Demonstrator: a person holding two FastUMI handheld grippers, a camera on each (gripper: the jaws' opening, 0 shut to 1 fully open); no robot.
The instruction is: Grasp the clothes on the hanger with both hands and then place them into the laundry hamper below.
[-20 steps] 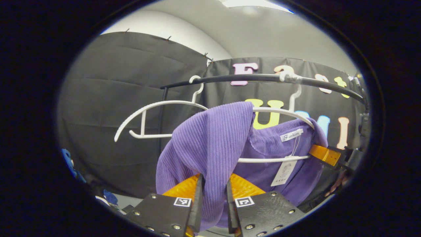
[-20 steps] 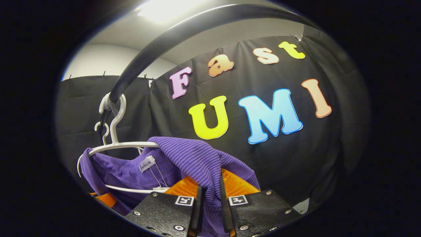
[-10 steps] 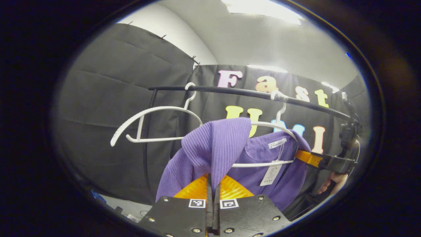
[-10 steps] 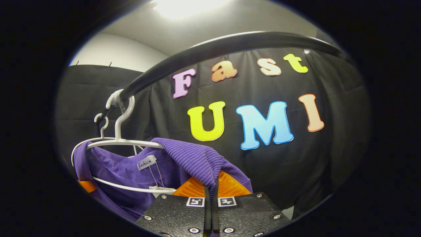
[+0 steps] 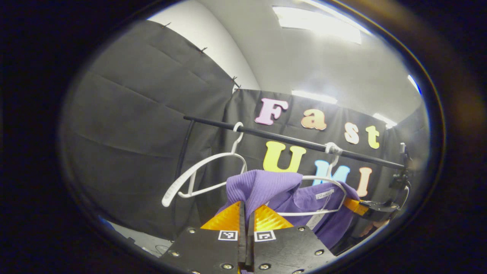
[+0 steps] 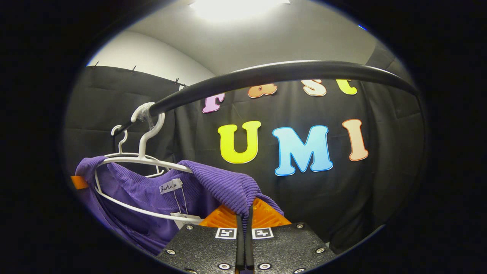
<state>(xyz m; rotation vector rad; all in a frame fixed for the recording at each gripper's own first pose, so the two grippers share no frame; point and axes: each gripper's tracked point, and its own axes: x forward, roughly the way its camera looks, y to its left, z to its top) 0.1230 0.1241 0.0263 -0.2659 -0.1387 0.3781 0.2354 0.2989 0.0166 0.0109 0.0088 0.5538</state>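
Note:
A purple ribbed top (image 5: 262, 188) hangs on a white hanger (image 5: 330, 179) from the black rail (image 5: 289, 137). My left gripper (image 5: 246, 213) is shut on the top's left shoulder, the cloth bunched over its fingers. In the right gripper view the same top (image 6: 224, 186) drapes over the white hanger (image 6: 146, 161), and my right gripper (image 6: 245, 217) is shut on its right shoulder. Farther right in the left gripper view the right gripper (image 5: 371, 209) shows, held by a hand. A white tag (image 6: 170, 186) hangs at the collar.
An empty white hanger (image 5: 201, 175) hangs to the left on the rail. The thick black rail (image 6: 274, 76) arcs close above the right gripper. Black cloth walls close the booth behind and to the sides. A strip of pale floor (image 5: 140, 239) shows at the lower left.
Both grippers closed on the top's shoulders and now pinch the cloth. Both have drawn back and down from the rail, which looks smaller and farther in the left gripper view.

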